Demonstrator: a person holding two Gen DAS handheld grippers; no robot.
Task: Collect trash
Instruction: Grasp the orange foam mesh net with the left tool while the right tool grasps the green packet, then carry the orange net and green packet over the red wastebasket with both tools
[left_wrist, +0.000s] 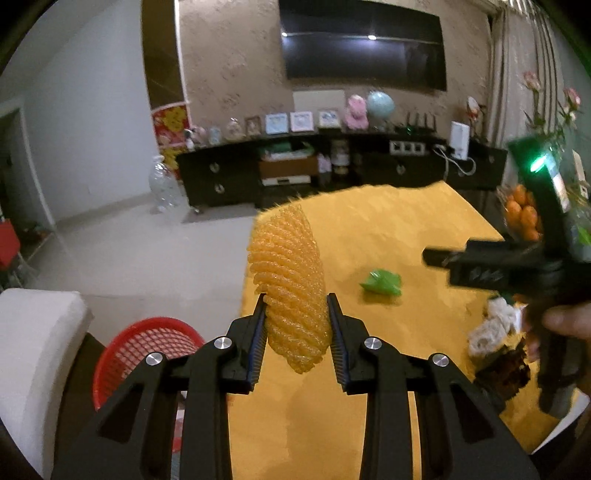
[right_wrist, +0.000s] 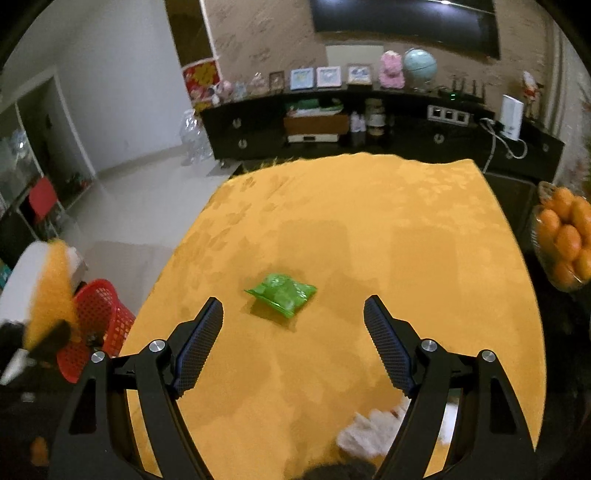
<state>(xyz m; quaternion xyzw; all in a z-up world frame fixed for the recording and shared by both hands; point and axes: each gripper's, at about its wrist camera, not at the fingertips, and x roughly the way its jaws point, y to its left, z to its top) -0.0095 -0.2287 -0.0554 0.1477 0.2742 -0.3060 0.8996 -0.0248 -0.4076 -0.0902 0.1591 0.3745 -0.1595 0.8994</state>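
My left gripper (left_wrist: 296, 314) pinches the orange foam net (left_wrist: 290, 284) between its pads, lifted off the table (left_wrist: 406, 229) for carrying to the red basket (left_wrist: 147, 343) on the floor beside it. Only the right wrist view shows my right gripper (right_wrist: 293, 317) spread wide, empty, aimed at the green wrapper (right_wrist: 281, 294).

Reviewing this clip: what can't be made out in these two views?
- Red basket contents: left wrist view, blocked by the left gripper holding the orange foam net.
- White crumpled item: right wrist view, blurred, partly behind the right gripper.
- Dark item: left wrist view, too blurred to identify.
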